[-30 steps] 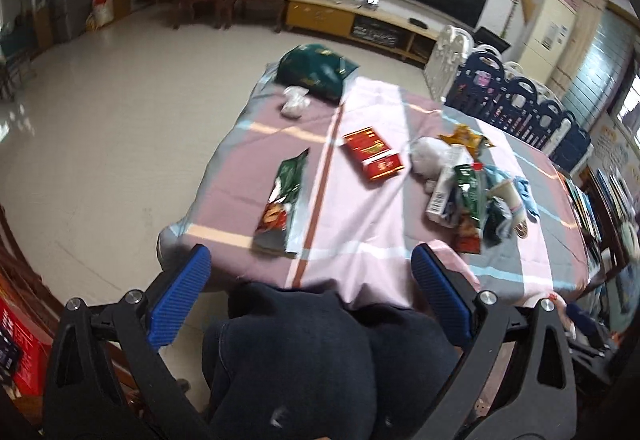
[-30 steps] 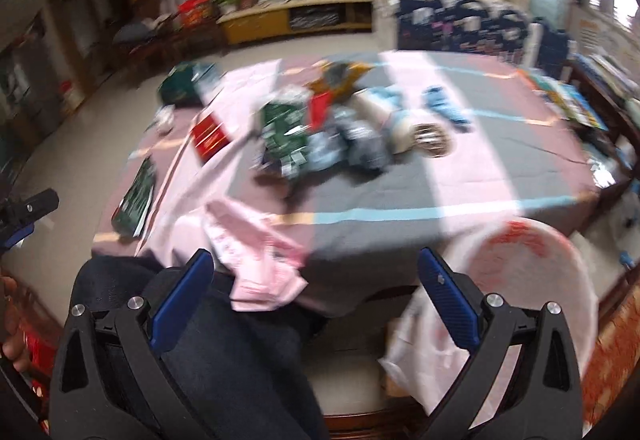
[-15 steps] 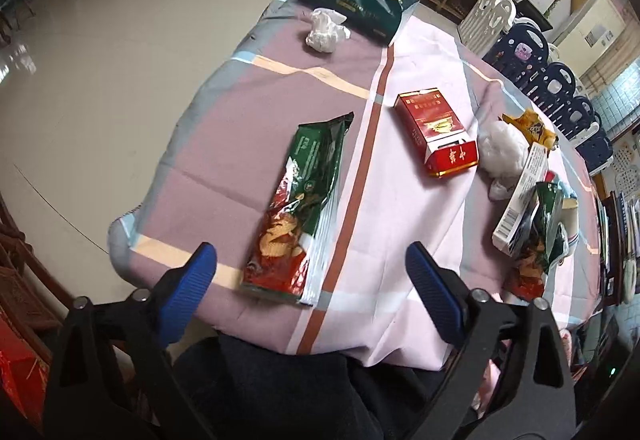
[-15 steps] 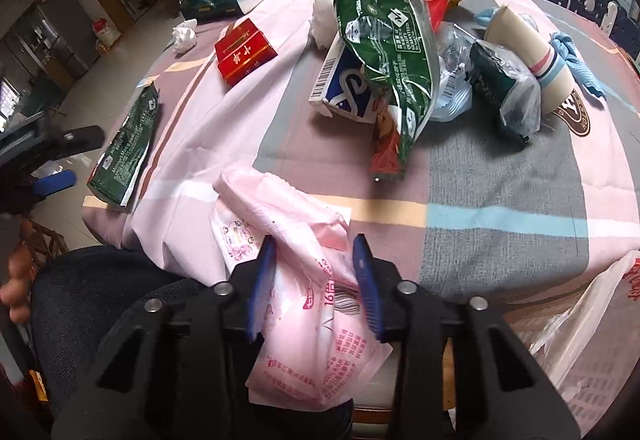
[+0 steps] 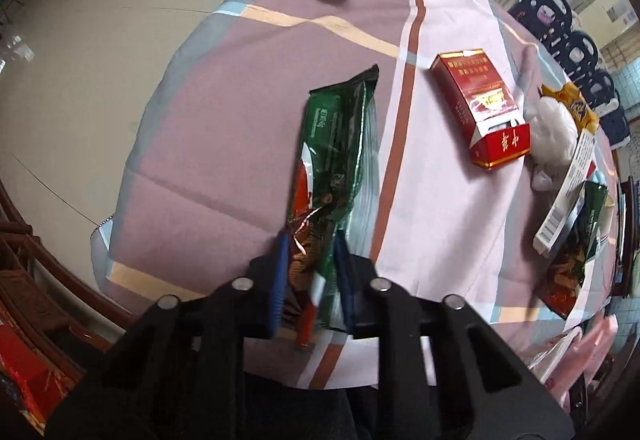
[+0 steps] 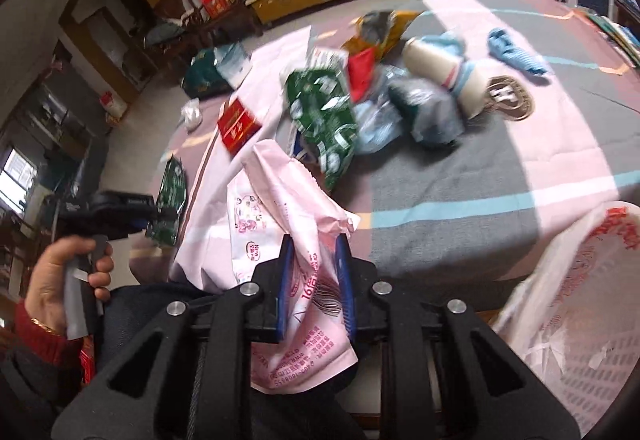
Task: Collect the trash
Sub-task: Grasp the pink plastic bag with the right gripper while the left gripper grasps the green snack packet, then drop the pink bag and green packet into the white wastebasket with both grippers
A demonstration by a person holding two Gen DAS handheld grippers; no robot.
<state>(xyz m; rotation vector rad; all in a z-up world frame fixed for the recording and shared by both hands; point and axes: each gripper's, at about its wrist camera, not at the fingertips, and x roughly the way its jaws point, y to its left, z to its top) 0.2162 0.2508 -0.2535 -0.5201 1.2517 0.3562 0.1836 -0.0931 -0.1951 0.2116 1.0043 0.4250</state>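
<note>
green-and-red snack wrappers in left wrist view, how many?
2. One snack wrapper is clamped at its near end in the left gripper; the other lies at the right edge of view, against a white box. Clutter there may hide more.

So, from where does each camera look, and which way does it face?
Left wrist: on the left gripper, looking steeply down at the green snack wrapper it pinches; dark trousers below.
Right wrist: on the right gripper, facing across the table; jaws closing on the pink plastic package; the left hand shows.
Shared: the wrapper and the red cigarette pack.
</note>
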